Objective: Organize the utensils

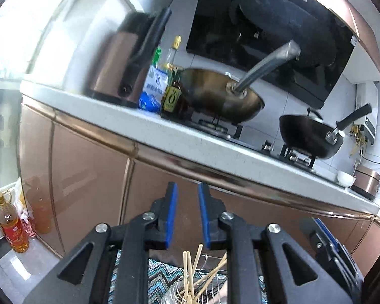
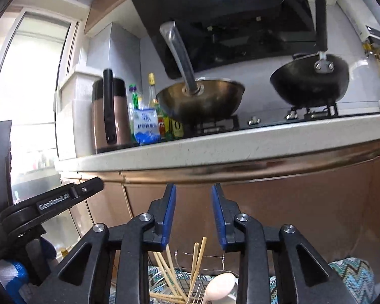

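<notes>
Two grippers, left gripper (image 1: pixel 187 212) and right gripper (image 2: pixel 193 215), jaws spread, pinching nothing. Near, below them: chopsticks (image 2: pixel 198 261) upright in a wire rack (image 2: pixel 190 282), pale spoon (image 2: pixel 219 288) beside.

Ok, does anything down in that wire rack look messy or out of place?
Yes. The chopsticks splay at crossed angles in the wire rack, some lying nearly flat, beside a pale spoon. Nothing looks spilled or broken.

Left gripper (image 1: pixel 187 215) and right gripper (image 2: pixel 193 217) both hang empty, jaws parted, side by side.
</notes>
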A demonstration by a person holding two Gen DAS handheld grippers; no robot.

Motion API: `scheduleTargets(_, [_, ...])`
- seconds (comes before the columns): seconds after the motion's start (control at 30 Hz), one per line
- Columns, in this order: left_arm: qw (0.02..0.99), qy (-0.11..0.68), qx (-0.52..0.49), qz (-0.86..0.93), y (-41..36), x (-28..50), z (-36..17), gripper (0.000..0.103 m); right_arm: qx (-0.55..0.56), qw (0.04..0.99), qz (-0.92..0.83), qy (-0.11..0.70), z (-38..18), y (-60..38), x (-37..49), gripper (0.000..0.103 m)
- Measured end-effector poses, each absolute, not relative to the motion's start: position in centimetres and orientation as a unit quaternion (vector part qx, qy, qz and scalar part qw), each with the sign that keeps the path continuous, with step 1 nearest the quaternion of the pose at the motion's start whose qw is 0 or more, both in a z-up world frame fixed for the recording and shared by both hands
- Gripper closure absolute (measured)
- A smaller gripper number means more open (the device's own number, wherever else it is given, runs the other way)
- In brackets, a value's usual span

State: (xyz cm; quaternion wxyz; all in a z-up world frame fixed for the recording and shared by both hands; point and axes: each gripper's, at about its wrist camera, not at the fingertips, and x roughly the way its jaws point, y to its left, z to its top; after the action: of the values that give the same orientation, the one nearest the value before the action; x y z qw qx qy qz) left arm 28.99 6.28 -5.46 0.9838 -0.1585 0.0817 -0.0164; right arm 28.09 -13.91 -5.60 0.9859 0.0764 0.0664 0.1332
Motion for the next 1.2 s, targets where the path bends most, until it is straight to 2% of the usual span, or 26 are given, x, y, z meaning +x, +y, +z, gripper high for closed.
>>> scheduleTargets(0.03, [0.984, 0.079, -0.159, -0.016, 6.4, 28.4, -4.9, 0.084, 0.077, 0.987, 0.130, 0.064, -4.9, -14.1, 27.2, 0.071])
scheduleTargets(0.1, [0.984, 0.073, -0.160, -0.013, 6.9, 26.6, -3.6, 0.073, 0.077, 0.987, 0.125, 0.060, -3.7, -14.3, 25.4, 0.068])
scheduleTargets(0.13, [0.984, 0.069, -0.161, -0.009, 7.2, 25.5, -2.9, 0.062, 0.076, 0.988, 0.122, 0.059, -3.1, -14.4, 24.7, 0.065])
scheduleTargets(0.17, [0.985, 0.067, -0.158, 0.001, 7.3, 24.3, -2.2, 0.056, 0.075, 0.988, 0.119, 0.058, -2.6, -14.4, 24.0, 0.063])
scheduleTargets(0.3, [0.987, 0.073, -0.143, 0.011, 7.5, 20.7, -0.4, 0.054, 0.065, 0.990, 0.108, 0.065, -0.5, -14.7, 20.5, 0.055])
scheduleTargets(0.47, [0.989, 0.090, -0.115, 0.018, 6.6, 15.8, 1.0, 0.046, 0.052, 0.992, 0.086, 0.075, 1.4, -15.9, 15.2, 0.042])
scheduleTargets(0.6, [0.991, 0.090, -0.096, 0.024, 5.4, 12.3, 1.0, 0.040, 0.033, 0.995, 0.058, 0.075, 2.0, -16.9, 11.0, 0.037])
scheduleTargets(0.77, [0.994, 0.082, -0.067, 0.038, 4.1, 8.6, 0.2, 0.037, 0.002, 0.997, 0.016, 0.078, 1.7, -18.5, 5.8, 0.023])
scheduleTargets(1.2, [0.994, 0.072, -0.015, 0.077, 2.3, 3.2, -2.0, 0.032, -0.001, 0.994, -0.047, 0.102, -0.2, -21.7, 1.7, 0.012])
